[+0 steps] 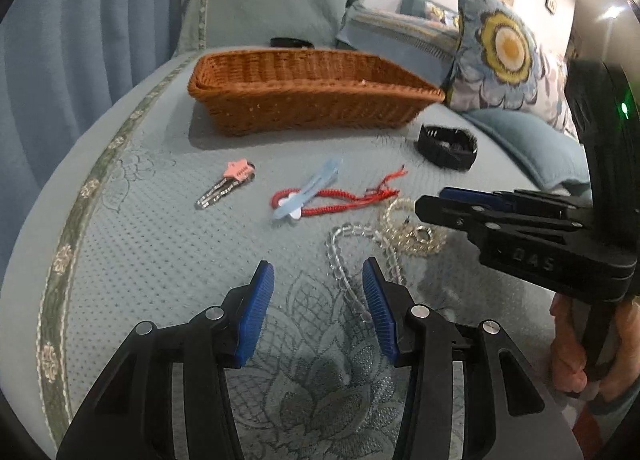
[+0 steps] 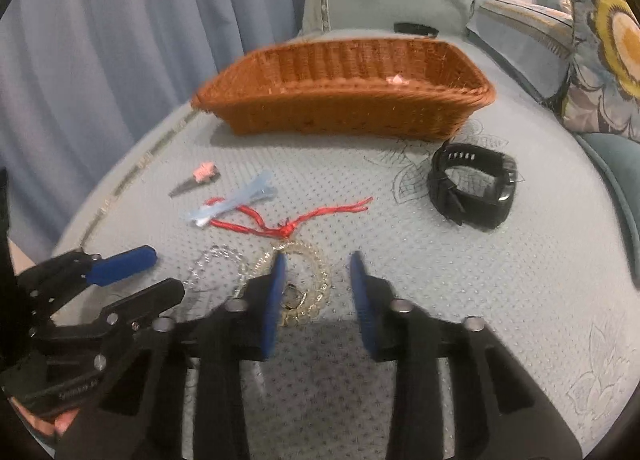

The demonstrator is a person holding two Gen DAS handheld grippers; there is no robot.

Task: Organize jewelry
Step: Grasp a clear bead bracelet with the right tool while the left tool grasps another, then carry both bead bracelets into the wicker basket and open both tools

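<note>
A brown wicker basket stands at the back with a small pink item inside. In front lie a pink star hair clip, a light blue clip on a red cord bracelet, a clear bead strand, a gold coiled bracelet and a black watch. My left gripper is open, just short of the beads. My right gripper is open over the gold bracelet.
Everything lies on a pale green quilted sofa cover. A floral cushion leans at the right. Blue curtains hang at the left. A black object lies behind the basket.
</note>
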